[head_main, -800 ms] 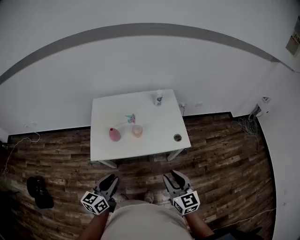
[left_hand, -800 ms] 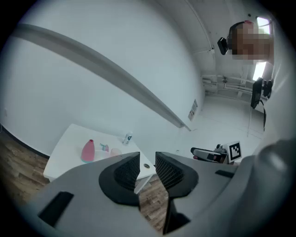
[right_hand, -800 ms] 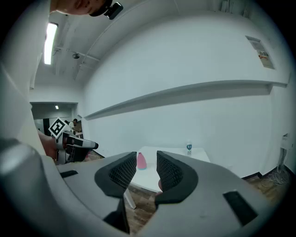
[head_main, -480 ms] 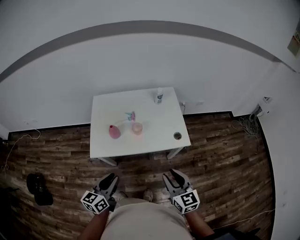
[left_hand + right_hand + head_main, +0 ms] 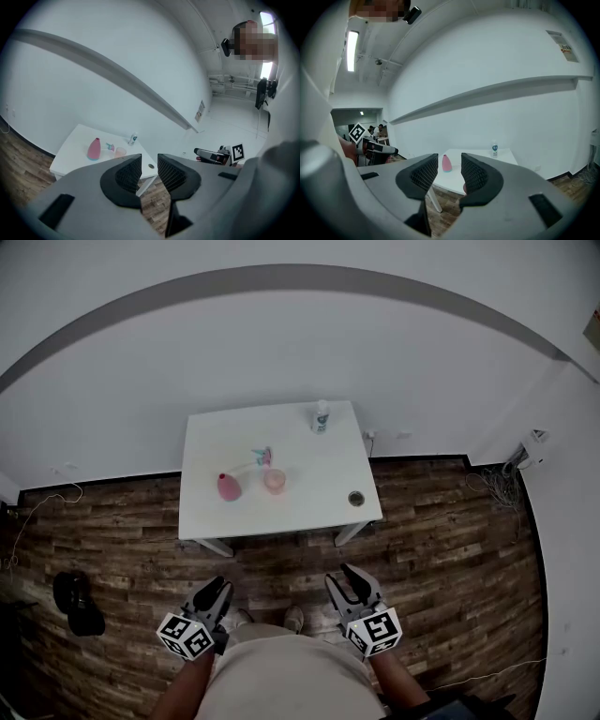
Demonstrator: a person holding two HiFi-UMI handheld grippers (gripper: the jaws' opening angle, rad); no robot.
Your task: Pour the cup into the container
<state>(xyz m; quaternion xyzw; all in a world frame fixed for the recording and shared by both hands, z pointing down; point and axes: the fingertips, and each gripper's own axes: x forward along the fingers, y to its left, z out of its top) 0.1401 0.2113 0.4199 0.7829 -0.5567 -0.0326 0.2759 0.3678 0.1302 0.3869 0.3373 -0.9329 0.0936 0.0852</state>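
A translucent pink cup stands mid-table on the white table. A pink vase-shaped container is just to its left. Both also show far off in the left gripper view, the container and the cup. My left gripper and right gripper hang close to my body over the wood floor, well short of the table. Each has a gap between its jaws with nothing in it, seen in the left gripper and the right gripper.
A small bottle stands at the table's far right edge. A teal and pink item lies behind the cup, and a dark round thing is near the right front corner. A black object lies on the floor at left.
The table has shifted upward in the head view as the camera angle changed. Both grippers stay near my body, jaws as before.
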